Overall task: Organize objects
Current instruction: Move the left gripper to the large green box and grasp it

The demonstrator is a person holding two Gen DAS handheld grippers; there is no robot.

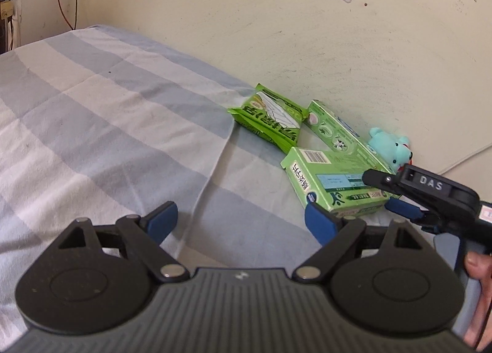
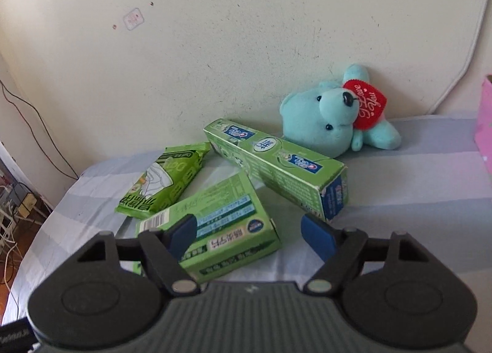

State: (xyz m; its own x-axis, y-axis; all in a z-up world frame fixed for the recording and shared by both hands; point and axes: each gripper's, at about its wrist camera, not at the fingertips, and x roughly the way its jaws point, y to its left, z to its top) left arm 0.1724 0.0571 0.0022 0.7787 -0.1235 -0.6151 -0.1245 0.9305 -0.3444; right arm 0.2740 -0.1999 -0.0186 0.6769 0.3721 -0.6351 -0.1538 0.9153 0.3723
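Observation:
A flat green box lies on the striped bedsheet; the left wrist view shows the same box. My right gripper straddles it, open: the left pad overlaps the box's top and the right pad stands clear of its edge. Behind it lie a long green toothpaste box, a green packet and a turquoise teddy bear with a red heart, against the wall. My left gripper hovers open over bare sheet, left of the box, with nothing between its fingers. The right gripper enters from the right.
A cream wall closes off the bed right behind the objects. A pink box stands at the right edge. The bed's edge drops off at the left, with cables and plugs on the floor. A person's hand holds the right gripper.

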